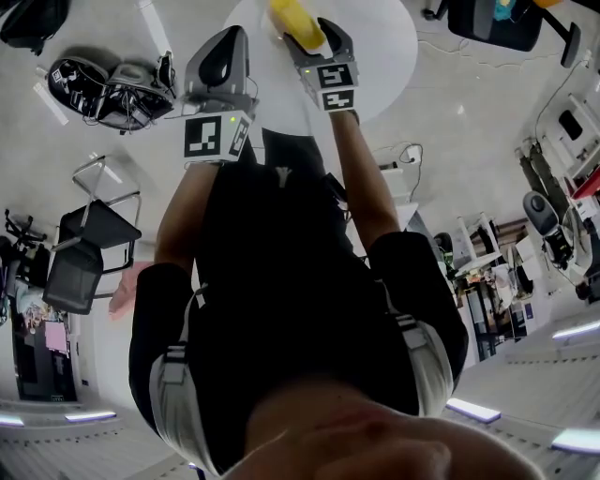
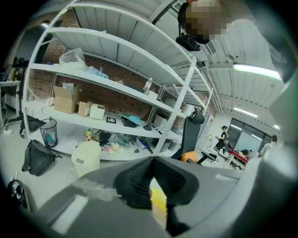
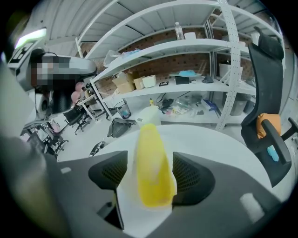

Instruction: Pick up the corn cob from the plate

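Observation:
The yellow corn cob (image 1: 295, 21) (image 3: 151, 172) stands on end between the jaws of my right gripper (image 1: 309, 33) (image 3: 149, 174), over the round white table (image 1: 375, 56) (image 3: 223, 153). The jaws are wide. A strip of white table shows between the left pad and the cob, so the pads do not press on it. The cob looks blurred. I see no plate. My left gripper (image 1: 225, 47) (image 2: 152, 160) hangs just left of the right one, its pads meeting at the tips. A yellow sliver shows in the slit below them; I cannot tell what it is.
White metal shelving (image 2: 116, 93) with boxes and clutter stands behind the table. A pale bin (image 2: 86, 158) and a black bag (image 2: 37, 158) sit on the floor. A black office chair (image 3: 270, 116) is at the right; folding chairs (image 1: 84, 253) and gear (image 1: 103, 89) at the left.

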`<action>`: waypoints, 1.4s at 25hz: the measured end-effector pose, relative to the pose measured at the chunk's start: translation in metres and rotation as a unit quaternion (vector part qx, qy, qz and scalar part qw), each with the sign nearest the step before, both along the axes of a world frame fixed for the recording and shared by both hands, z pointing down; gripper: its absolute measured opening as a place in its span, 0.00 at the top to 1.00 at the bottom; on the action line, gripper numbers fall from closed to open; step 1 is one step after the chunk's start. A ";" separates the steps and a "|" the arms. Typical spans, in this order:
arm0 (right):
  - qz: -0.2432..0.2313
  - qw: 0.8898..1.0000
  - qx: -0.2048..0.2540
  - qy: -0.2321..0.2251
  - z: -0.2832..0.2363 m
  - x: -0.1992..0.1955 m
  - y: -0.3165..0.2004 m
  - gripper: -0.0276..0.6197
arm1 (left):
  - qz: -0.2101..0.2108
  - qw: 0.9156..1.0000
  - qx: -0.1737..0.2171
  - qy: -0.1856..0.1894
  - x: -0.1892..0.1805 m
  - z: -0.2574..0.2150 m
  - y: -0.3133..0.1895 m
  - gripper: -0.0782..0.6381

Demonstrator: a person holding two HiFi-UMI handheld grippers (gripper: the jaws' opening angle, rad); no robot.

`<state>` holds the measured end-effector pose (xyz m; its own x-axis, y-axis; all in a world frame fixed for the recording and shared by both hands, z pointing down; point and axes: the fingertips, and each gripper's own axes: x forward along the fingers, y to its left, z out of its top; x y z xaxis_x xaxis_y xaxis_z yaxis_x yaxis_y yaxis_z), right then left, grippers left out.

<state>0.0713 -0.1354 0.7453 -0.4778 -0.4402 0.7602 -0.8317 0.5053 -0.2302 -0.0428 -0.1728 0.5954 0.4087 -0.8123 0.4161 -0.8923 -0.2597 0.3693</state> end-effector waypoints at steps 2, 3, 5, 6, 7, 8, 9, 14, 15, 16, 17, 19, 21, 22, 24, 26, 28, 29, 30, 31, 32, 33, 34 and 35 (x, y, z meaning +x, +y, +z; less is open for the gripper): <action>-0.003 1.000 0.000 0.002 0.004 -0.001 -0.001 0.46 | -0.001 1.000 -0.002 0.001 0.000 0.002 0.000 0.88; -0.004 1.000 -0.001 0.004 0.005 -0.002 -0.002 0.46 | -0.001 1.000 -0.003 0.001 0.000 0.003 0.000 0.88; -0.006 1.000 -0.002 0.006 0.009 -0.003 -0.004 0.45 | -0.002 1.000 -0.004 0.003 -0.002 0.005 -0.001 0.88; -0.006 1.000 -0.003 0.006 0.010 -0.003 -0.005 0.45 | -0.002 1.000 -0.004 0.003 -0.002 0.006 -0.001 0.88; -0.007 1.000 -0.004 0.007 0.012 -0.004 -0.006 0.44 | -0.003 1.000 -0.006 0.003 -0.003 0.007 -0.001 0.88; -0.009 1.000 -0.006 0.009 0.014 -0.004 -0.006 0.44 | -0.003 1.000 -0.007 0.003 -0.003 0.008 -0.001 0.88; -0.011 1.000 -0.008 0.010 0.016 -0.004 -0.006 0.44 | -0.004 1.000 -0.008 0.003 -0.003 0.009 -0.001 0.88; -0.020 0.999 -0.020 0.021 0.025 -0.003 -0.006 0.43 | -0.006 1.000 -0.010 0.005 -0.004 0.011 -0.004 0.88; -0.020 0.999 -0.022 0.024 0.027 -0.003 -0.006 0.43 | -0.007 1.000 -0.010 0.005 -0.005 0.011 -0.004 0.88; -0.020 0.999 -0.024 0.027 0.029 -0.003 -0.005 0.43 | -0.007 1.000 -0.010 0.004 -0.006 0.011 -0.004 0.88; -0.021 0.999 -0.024 0.031 0.031 -0.003 -0.005 0.43 | -0.008 1.000 -0.010 0.004 -0.007 0.012 -0.003 0.88; -0.025 0.999 -0.024 0.041 0.035 -0.002 -0.004 0.43 | -0.009 1.000 -0.011 0.003 -0.008 0.012 -0.002 0.88; -0.030 0.998 -0.021 0.051 0.036 -0.001 -0.004 0.50 | -0.009 1.000 -0.010 0.004 -0.011 0.013 -0.001 0.88; -0.031 0.998 -0.020 0.054 0.037 -0.001 -0.004 0.51 | -0.010 1.000 -0.010 0.004 -0.012 0.013 0.000 0.88; -0.031 0.998 -0.019 0.059 0.037 -0.001 -0.006 0.52 | -0.010 1.000 -0.009 0.004 -0.014 0.014 0.001 0.88; -0.028 0.997 -0.021 0.062 0.037 -0.001 -0.006 0.52 | -0.011 1.000 -0.010 0.004 -0.015 0.013 0.003 0.88; -0.025 0.997 -0.021 0.065 0.036 -0.001 -0.007 0.53 | -0.011 1.000 -0.010 0.004 -0.015 0.011 0.003 0.88; -0.022 0.997 -0.020 0.066 0.036 0.000 -0.007 0.53 | -0.011 1.000 -0.010 0.004 -0.016 0.011 0.004 0.88; -0.020 0.997 -0.020 0.068 0.037 0.000 -0.007 0.54 | -0.010 1.000 -0.009 0.004 -0.016 0.011 0.004 0.88; -0.016 0.997 -0.020 0.068 0.037 0.000 -0.007 0.54 | -0.010 1.000 -0.009 0.004 -0.016 0.011 0.005 0.88; -0.013 0.997 -0.021 0.068 0.037 0.001 -0.007 0.54 | -0.010 1.000 -0.009 0.004 -0.017 0.010 0.006 0.88; -0.008 0.998 -0.022 0.066 0.037 0.001 -0.007 0.54 | -0.010 1.000 -0.008 0.004 -0.018 0.010 0.006 0.88; -0.004 0.998 -0.023 0.064 0.037 0.001 -0.007 0.54 | -0.011 1.000 -0.008 0.004 -0.019 0.010 0.007 0.88; 0.000 0.998 -0.025 0.062 0.037 0.001 -0.008 0.54 | -0.011 1.000 -0.008 0.003 -0.020 0.010 0.007 0.88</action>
<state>0.0728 -0.1431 0.7820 -0.3792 -0.4005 0.8341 -0.8551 0.4962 -0.1505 -0.0624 -0.1654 0.6057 0.3928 -0.8148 0.4265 -0.8957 -0.2338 0.3783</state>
